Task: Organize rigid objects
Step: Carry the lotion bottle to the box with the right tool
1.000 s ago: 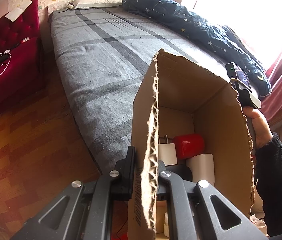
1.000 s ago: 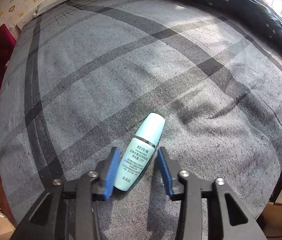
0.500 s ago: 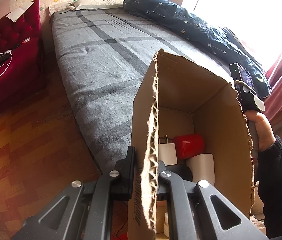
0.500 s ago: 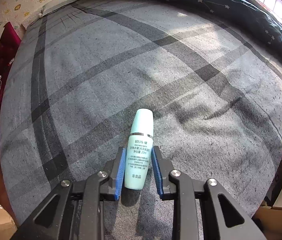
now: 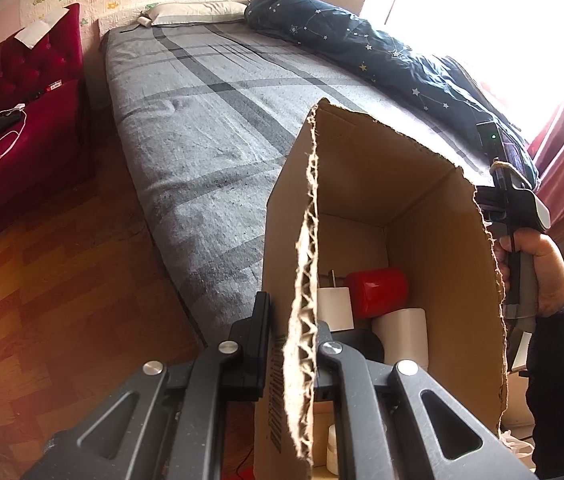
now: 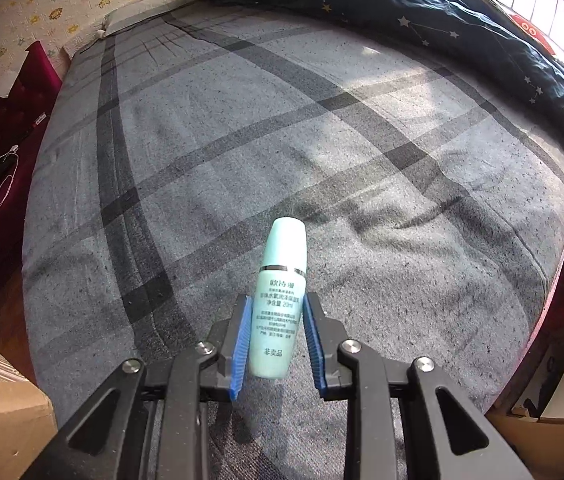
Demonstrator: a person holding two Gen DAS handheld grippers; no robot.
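Grey plaid bedding (image 6: 322, 140) is covering a wide bed that is filling most of both views, with a dark blue star-print duvet (image 6: 462, 32) lying bunched along its far right edge and a pillow (image 5: 197, 12) sitting at the far end under cartoon-print wallpaper. To the left of the bed a red tufted bench (image 5: 21, 92) is standing on the wooden floor (image 5: 53, 280), carrying a white cable.

Above the near part of the bed, the right gripper (image 6: 275, 336) is pinching a small pale-green bottle (image 6: 279, 300) between its blue pads (image 6: 241, 340); its jaws have just been closing, and both pads are now pressing on the bottle's lower body. The bottle is pointing away from the camera, cap end far, and appears to be hanging clear of the blanket.

At the near edge of the bed, the left gripper (image 5: 290, 340) is clamping the torn corrugated wall of an open cardboard box (image 5: 382, 184), one finger outside and one inside, jaws pressed nearly together on the cardboard. Inside the box a red cylinder (image 5: 378, 292) is lying among white cylindrical items (image 5: 402, 332). Beyond the box's right wall a person's hand (image 5: 538, 272) in a dark sleeve is gripping the handle of the other tool.
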